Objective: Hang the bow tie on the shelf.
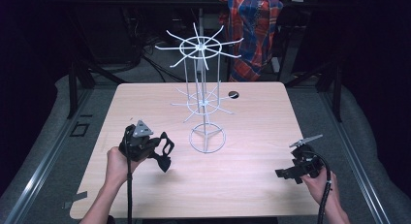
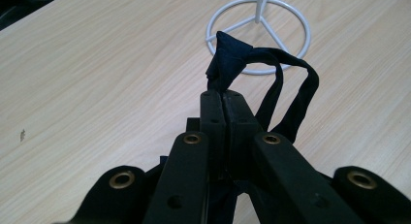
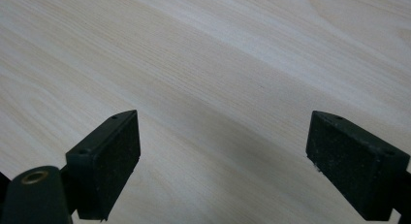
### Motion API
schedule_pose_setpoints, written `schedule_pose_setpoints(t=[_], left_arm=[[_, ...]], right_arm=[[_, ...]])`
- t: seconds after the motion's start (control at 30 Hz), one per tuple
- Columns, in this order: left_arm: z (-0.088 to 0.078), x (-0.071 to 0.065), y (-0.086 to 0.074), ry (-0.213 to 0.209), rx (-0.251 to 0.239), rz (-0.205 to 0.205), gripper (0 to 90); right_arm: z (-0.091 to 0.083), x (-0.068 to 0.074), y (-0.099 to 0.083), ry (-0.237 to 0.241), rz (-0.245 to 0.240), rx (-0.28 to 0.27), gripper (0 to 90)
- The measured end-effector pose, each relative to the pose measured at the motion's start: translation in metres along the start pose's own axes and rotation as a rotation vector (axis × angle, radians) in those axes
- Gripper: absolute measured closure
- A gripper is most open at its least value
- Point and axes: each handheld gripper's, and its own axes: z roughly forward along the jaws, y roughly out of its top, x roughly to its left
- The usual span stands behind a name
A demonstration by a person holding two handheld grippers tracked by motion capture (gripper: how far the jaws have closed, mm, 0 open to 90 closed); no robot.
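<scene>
We have our left claw (image 2: 224, 100) pressed tight together on a dark blue, floppy cloth band (image 2: 271, 83). One knotted end pokes out just past the tips, and the rest hangs in a loop beside the claw, above the pale wooden table (image 1: 252, 136).

A little way ahead of this claw stands the tall white wire rack (image 1: 203, 88) with a round ring foot and thin arms that stick out like spokes. We can see nothing hanging on those arms.

So we think the picking-up part is done. What is left is the bigger part: we lift the band up to the rack and slip its loop over one thin arm, then let go.

Our right claw (image 1: 291, 173) rests well apart from the rack, low over the bare table. Its two sides stand wide apart with nothing between them.
</scene>
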Motion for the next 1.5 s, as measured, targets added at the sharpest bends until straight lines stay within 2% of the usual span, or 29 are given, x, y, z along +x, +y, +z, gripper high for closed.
schedule_pose_setpoints(t=[0.17,0.43,0.67,1.07,1.5], left_arm=[[-0.002,0.001,0.003,-0.002,-0.012,-0.01,88.3],[-0.002,0.0,0.015,-0.003,-0.046,0.0,88.3],[-0.003,-0.003,0.021,-0.006,-0.056,0.01,88.4],[-0.009,-0.001,0.025,-0.006,-0.069,0.01,88.6],[-0.015,0.0,0.033,0.0,-0.108,0.006,88.7]], right_arm=[[0.0,0.0,0.0,0.002,0.0,0.0,12.0],[0.0,0.0,0.0,0.002,-0.007,0.005,10.7],[0.0,0.0,0.0,-0.001,-0.01,0.007,8.2],[0.001,0.001,0.0,-0.007,-0.018,0.002,5.7],[0.001,0.002,0.0,-0.014,-0.015,0.004,4.0]])
